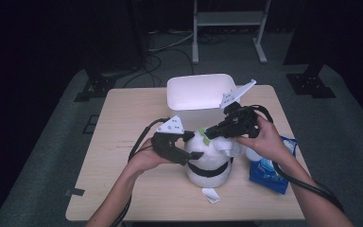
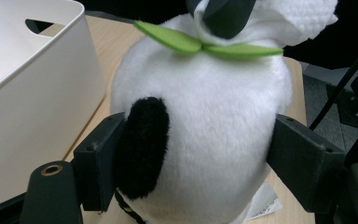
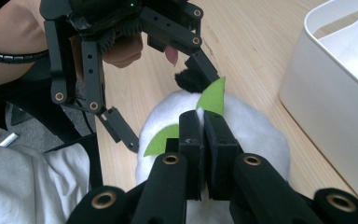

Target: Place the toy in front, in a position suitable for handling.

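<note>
A white plush toy (image 1: 208, 158) with black patches and a green leaf (image 2: 205, 44) on top stands on the table (image 1: 123, 189). The left gripper (image 1: 191, 145) holds it by the sides, one jaw on a black patch. The right gripper (image 1: 208, 135) reaches across from the other side, its jaws pinched together at the leaf on top, with a white cloth (image 2: 298, 18) beside them. A white bin (image 1: 198, 92) sits just beyond both grippers, a blue packet (image 1: 269, 175) under the right forearm.
</note>
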`<control>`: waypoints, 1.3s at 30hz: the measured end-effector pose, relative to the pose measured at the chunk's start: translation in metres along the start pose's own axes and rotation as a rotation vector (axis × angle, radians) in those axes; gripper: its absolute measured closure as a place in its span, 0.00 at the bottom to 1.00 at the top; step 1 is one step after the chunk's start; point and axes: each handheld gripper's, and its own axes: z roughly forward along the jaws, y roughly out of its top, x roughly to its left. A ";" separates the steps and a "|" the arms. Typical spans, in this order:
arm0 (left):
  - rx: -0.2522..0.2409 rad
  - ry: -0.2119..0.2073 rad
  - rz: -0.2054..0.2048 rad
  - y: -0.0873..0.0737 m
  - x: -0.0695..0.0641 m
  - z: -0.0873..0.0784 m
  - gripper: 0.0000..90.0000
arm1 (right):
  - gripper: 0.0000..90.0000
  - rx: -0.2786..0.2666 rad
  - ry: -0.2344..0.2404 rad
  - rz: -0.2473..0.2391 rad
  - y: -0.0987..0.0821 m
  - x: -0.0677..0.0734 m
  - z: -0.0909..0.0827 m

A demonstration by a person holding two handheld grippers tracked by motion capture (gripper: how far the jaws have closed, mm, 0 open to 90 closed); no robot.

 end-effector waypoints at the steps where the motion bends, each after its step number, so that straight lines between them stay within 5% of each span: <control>1: 0.000 0.002 0.001 0.000 0.000 0.000 0.26 | 0.95 -0.003 -0.003 0.004 -0.001 0.000 -0.002; 17: 0.004 0.011 -0.013 -0.003 0.001 -0.005 0.26 | 0.95 0.005 -0.083 0.083 -0.044 -0.017 -0.030; 39: 0.017 0.015 -0.005 -0.001 0.001 -0.006 0.25 | 0.87 0.049 -0.256 0.432 -0.183 -0.085 -0.056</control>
